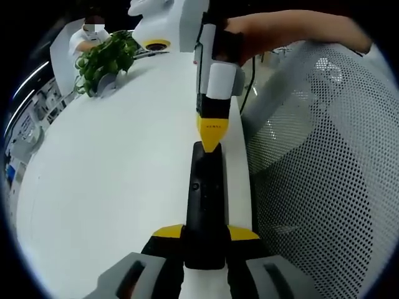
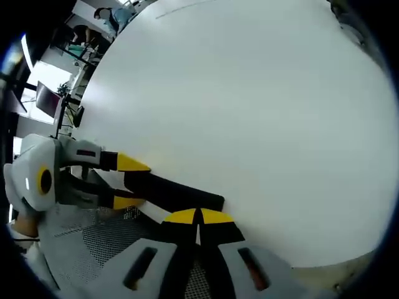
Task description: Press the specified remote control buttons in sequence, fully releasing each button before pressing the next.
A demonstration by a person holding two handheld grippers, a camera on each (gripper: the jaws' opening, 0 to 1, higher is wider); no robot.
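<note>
At the bottom centre of the left gripper view, the left tongs (image 1: pixel 204 233) clamp the near end of a black remote control (image 1: pixel 206 205), which runs up the middle of the frame along the right edge of the white table (image 1: pixel 112 174). From the upper middle the right tongs (image 1: pixel 212 134) come down with their yellow tips together, touching the remote's far end, a hand (image 1: pixel 274 31) behind them; a button press looks to be under way, though which button, and how many are done, cannot be told. A potted plant (image 1: pixel 106 59) stands at upper left, a mesh chair back (image 1: pixel 324 162) at right. Low in the right gripper view, the right tongs' yellow tips meet at bottom centre, pressed onto the remote control (image 2: pixel 177 193), which slants from lower centre towards the left tongs (image 2: pixel 128 180) gripping it at left.
</note>
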